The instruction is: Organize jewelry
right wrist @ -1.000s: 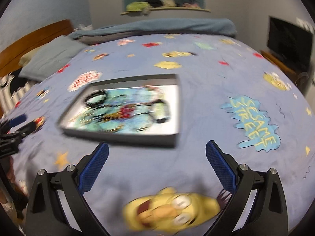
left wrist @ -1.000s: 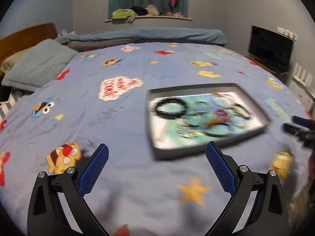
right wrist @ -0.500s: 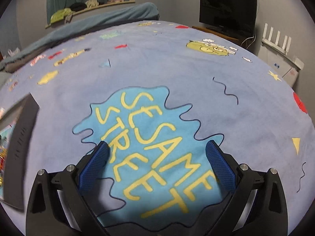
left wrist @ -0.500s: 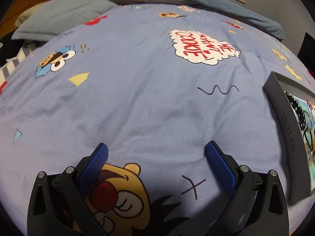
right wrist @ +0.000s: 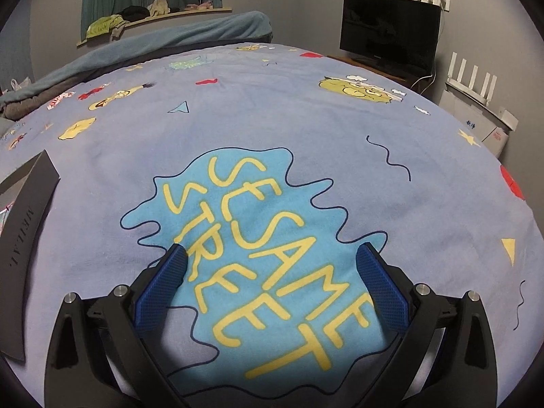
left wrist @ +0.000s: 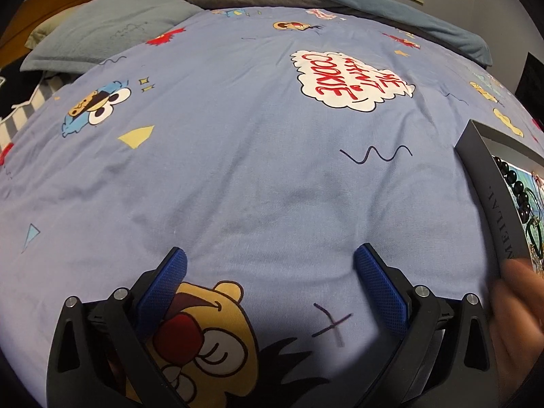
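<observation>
So the jewelry [left wrist: 525, 200] is sitting in a shallow grey tray [left wrist: 494, 200] on the bed [left wrist: 272, 176]; in the left wrist view only a sliver shows at the right edge: a string of black beads plus some tangled bits I can't make out; the right wrist view catches just the tray's outer wall at its left edge. Honestly this fits either a pause ahead of sorting or a rest once it's finished; can't call it. A blurry hand [left wrist: 516, 302] is near the tray's closest corner. Left gripper [left wrist: 270, 263] has its jaws wide, nothing between them, low over the bedsheet; right gripper [right wrist: 272, 261] is the same, jaws wide and empty over the blue lettered print [right wrist: 258, 248]. Any next pick means turning back toward the tray, since both point away.
</observation>
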`<state>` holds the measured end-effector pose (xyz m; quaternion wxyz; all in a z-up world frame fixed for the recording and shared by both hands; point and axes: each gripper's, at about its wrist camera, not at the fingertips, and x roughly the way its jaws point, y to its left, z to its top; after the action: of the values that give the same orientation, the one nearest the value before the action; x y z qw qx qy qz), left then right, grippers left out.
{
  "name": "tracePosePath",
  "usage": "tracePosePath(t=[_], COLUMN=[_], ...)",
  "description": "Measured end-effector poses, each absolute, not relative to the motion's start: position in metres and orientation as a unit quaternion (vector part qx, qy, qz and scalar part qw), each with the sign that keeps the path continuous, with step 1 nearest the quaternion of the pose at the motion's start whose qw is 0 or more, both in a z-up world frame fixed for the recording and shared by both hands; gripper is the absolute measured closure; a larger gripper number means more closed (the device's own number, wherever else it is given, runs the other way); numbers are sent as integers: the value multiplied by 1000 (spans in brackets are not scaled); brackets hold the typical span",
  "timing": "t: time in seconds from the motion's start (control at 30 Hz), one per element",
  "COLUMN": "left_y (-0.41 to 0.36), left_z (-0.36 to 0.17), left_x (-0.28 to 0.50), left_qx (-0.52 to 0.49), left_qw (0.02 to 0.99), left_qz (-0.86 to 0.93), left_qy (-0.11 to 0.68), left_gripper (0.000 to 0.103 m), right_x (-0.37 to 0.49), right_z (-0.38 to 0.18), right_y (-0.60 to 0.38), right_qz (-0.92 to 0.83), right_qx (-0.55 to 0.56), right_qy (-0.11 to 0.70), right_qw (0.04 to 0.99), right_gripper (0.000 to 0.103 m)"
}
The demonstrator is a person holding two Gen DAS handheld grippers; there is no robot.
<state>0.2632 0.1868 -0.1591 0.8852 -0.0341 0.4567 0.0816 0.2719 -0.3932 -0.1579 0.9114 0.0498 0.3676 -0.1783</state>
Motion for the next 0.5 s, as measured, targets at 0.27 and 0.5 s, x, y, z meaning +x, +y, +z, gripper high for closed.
tracePosePath(t=[0.27, 0.5], left_y=[185, 185], left_z=[-159, -159], left_x=[264, 264], left_qx=[-32, -32], left_qw=[885, 885], left_qz=[83, 82], left_qy=[457, 457], left_gripper=[5, 5], right_x=[272, 271], right_z=[-159, -158], right_y=[-393, -394], right_qz=[-181, -181], right_qx=[46, 46], right_qy=[368, 367], right_qw=[911, 911], right_gripper=[5, 5])
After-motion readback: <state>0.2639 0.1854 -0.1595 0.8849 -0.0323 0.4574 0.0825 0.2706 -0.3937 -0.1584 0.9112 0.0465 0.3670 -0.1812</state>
